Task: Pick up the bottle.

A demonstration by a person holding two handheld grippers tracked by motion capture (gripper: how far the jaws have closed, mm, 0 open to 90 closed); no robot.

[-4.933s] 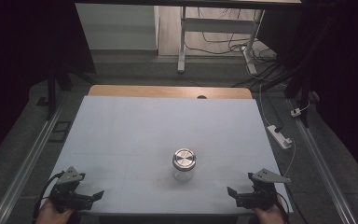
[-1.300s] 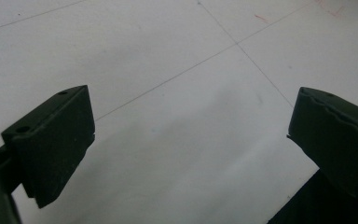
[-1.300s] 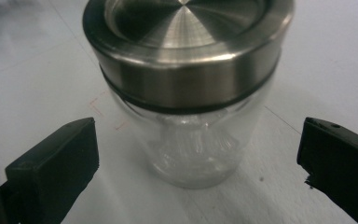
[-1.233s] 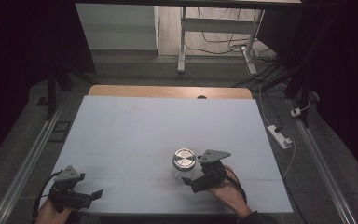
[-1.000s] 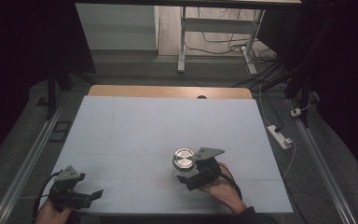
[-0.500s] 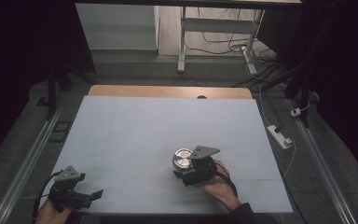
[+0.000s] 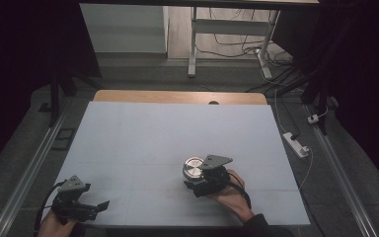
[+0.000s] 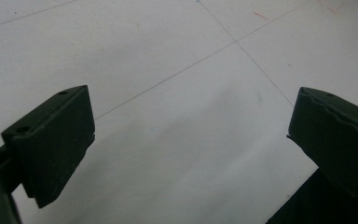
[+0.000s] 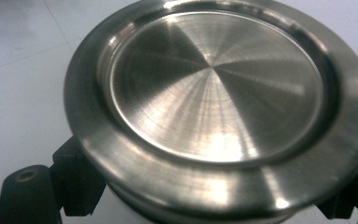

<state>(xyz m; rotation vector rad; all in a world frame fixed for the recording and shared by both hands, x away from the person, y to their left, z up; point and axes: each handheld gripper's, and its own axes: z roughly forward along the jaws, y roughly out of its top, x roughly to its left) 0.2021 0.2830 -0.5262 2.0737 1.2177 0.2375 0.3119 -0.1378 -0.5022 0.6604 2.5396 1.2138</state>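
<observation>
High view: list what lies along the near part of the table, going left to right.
Left gripper, fingers apart over bare table → metal-lidded jar → right gripper, fingers closed on the jar just below its lid → the hand holding that gripper.

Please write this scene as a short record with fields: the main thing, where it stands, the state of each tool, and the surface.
main thing: jar with a round metal lid
place: near the front middle of the white table, upright
right tool: jaws have just been closing and are now shut on the jar, under the lid
left tool: open, nothing between its jaws, at the front left corner
left tool and jar: far apart
</observation>
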